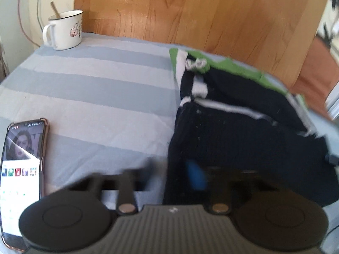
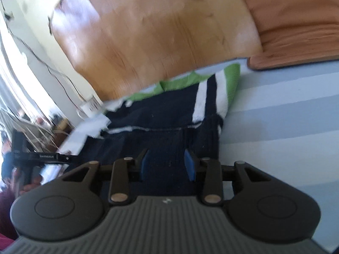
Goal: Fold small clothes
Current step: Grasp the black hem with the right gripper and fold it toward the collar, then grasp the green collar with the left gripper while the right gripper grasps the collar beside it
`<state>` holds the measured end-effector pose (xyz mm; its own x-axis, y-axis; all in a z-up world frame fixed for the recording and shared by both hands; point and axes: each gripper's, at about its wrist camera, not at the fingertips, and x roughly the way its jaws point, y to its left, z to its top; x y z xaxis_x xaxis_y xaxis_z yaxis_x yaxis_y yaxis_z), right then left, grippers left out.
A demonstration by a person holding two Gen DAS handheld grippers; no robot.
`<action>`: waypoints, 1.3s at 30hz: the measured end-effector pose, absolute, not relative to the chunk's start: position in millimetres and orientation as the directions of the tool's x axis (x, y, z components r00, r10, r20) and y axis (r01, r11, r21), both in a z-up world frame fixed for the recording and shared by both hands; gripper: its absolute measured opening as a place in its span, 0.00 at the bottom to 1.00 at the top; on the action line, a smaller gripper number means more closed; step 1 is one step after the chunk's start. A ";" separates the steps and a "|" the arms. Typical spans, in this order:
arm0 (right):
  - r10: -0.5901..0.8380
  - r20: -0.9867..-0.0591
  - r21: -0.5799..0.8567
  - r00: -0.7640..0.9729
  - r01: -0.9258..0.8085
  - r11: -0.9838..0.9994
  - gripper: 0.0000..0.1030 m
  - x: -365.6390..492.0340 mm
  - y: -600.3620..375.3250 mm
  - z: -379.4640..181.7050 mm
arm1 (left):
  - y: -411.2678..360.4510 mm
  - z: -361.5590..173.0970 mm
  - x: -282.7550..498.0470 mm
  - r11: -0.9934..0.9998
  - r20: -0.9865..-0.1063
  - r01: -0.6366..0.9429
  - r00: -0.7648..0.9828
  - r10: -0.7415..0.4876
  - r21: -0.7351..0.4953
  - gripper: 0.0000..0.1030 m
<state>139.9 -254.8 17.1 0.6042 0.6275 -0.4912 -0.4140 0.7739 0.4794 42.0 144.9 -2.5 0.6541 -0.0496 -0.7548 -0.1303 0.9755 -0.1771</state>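
1. Navy sweater (image 1: 233, 131) with white and green stripes, bunched on striped blue-grey sheet (image 1: 101, 89), right half of left wrist view; centre in right view (image 2: 169, 116).
2. Right gripper (image 2: 167, 163) over navy fabric, blue pads (image 2: 189, 165) apart, nothing clamped.
3. Left gripper (image 1: 175, 173) blurred at sweater's lower edge; spread or closed, cannot tell.
4. White mug (image 1: 64, 29) upper left, phone (image 1: 22, 169) lower left, wooden headboard (image 1: 190, 10) behind.

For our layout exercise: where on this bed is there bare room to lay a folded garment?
Free: the striped sheet between mug, phone and navy sweater. Also bare sheet beyond the sweater's far side, below the wooden board. Crowded: around the sweater, both grippers close.
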 end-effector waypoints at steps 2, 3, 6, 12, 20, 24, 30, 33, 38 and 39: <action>0.610 -0.491 0.471 0.621 -0.400 0.786 0.19 145.9 -256.4 8.5 | 136.9 -3.5 41.8 0.985 -0.745 -0.114 0.667 -0.020 -0.129 0.17; 0.618 -0.493 0.503 0.613 -0.379 0.777 0.16 149.0 -262.4 6.8 | 132.4 -2.7 41.0 0.988 -0.745 -0.113 0.667 -0.003 -0.105 0.18; 0.633 -0.526 0.540 0.568 -0.351 0.765 0.18 152.8 -274.7 16.7 | 131.8 6.4 40.1 0.991 -0.765 -0.108 0.644 0.011 -0.076 0.21; 0.597 -0.525 0.406 0.606 -0.438 0.802 0.30 176.5 -278.2 76.3 | 142.5 62.3 56.1 0.996 -0.663 -0.087 0.745 0.077 0.018 0.29; 0.594 -0.569 0.450 0.568 -0.389 0.804 0.39 292.0 -237.4 79.0 | 119.6 75.2 177.1 0.976 -0.621 -0.004 0.771 0.142 0.219 0.55; 0.554 -0.637 0.414 0.536 -0.369 0.832 0.51 350.6 -207.2 69.2 | 126.2 54.6 251.8 0.969 -0.674 0.015 0.722 0.159 0.245 0.62; 0.584 -0.657 0.441 0.477 -0.385 0.811 0.62 400.4 -184.3 44.9 | 130.9 22.2 303.8 0.988 -0.731 0.098 0.682 0.020 0.119 0.75; 0.590 -0.663 0.438 0.462 -0.399 0.805 0.64 408.1 -178.5 32.6 | 112.4 13.8 313.9 0.976 -0.740 0.180 0.672 -0.033 0.120 0.75; 0.633 -0.628 0.485 0.453 -0.408 0.773 0.64 408.6 -177.2 17.7 | 83.4 5.5 331.9 0.968 -0.771 0.230 0.633 -0.071 0.099 0.77; 0.635 -0.621 0.481 0.460 -0.417 0.772 0.64 407.6 -177.4 16.6 | 78.4 4.2 334.5 0.967 -0.780 0.236 0.621 -0.072 0.098 0.76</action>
